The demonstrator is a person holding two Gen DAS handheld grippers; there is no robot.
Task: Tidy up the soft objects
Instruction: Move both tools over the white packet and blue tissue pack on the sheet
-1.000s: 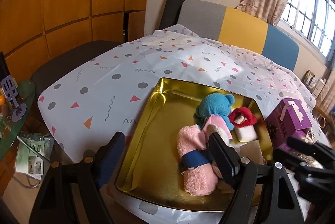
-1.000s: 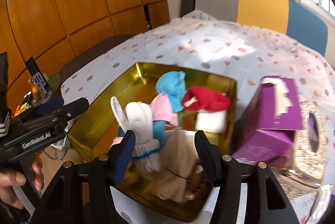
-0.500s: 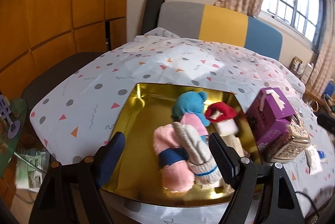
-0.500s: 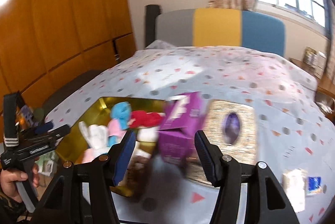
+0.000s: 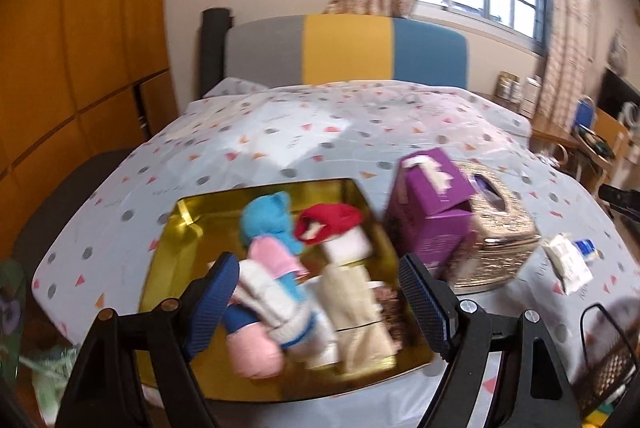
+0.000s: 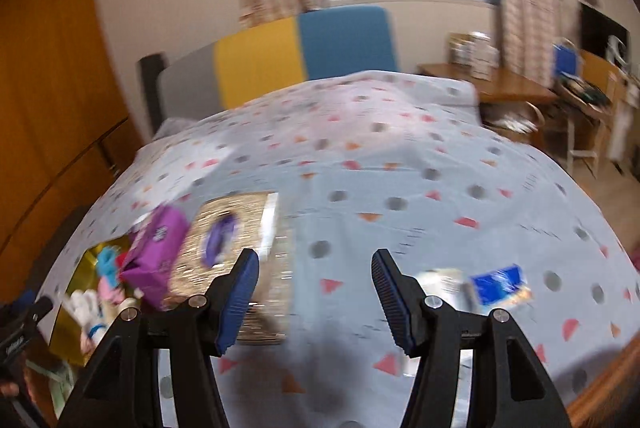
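Toys lie in gold tray; packets at three o'clock remain; both grippers are released, empty.

No legible text, label or number on anything.

Both wrist views overlook the gold tray.

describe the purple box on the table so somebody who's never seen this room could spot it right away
Start at the table with the dotted and triangle-patterned cloth, then find the gold tray full of soft toys. The purple box stands on the cloth just right of that tray, against a glittery gold tissue box. It is the only purple carton there, with a white tissue poking out of its top.
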